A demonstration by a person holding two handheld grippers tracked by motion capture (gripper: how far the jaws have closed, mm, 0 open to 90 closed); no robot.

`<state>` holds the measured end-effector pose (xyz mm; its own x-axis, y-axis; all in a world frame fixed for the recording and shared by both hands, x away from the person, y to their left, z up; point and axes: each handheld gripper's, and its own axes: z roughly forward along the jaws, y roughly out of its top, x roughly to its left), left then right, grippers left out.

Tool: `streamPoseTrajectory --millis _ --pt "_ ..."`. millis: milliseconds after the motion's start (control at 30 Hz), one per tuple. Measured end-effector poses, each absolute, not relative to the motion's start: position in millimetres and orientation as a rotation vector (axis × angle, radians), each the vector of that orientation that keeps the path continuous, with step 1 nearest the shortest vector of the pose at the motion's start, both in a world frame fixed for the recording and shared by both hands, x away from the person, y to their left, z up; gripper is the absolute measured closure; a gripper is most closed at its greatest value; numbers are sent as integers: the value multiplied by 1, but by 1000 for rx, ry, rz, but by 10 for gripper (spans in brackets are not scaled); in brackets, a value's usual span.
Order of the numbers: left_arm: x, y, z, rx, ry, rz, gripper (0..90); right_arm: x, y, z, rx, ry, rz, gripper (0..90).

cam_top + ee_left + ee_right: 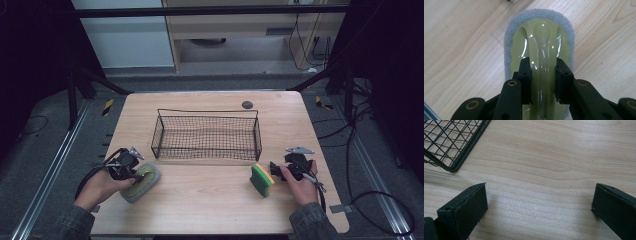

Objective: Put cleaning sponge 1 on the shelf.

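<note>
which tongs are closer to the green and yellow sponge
Right. The right tongs sit just beside the green and yellow sponge, open and apart from it. The left tongs are across the table, shut on the grey scrubber.

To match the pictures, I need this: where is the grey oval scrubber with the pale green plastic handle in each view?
High view: the grey oval scrubber lies lower left, under the left gripper.
Left gripper view: centre, jaws shut on its handle.
Right gripper view: not told here.
Shared landmark: the light wooden table.
</note>
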<state>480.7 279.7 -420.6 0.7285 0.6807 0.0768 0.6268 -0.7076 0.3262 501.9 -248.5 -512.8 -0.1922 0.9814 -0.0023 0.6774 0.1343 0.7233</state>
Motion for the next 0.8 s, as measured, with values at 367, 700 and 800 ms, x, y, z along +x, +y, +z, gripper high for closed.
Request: streamPoseTrajectory --millis 367,700,800 --pt "473 279 -409 2654 909 349 705 502 -248 -513 1591 1934 827 5" --pt "471 274 -377 2649 790 489 706 501 -248 -513 1589 1933 829 7" --pt "471 270 -365 2653 754 535 706 501 -249 -513 1585 1937 829 7"
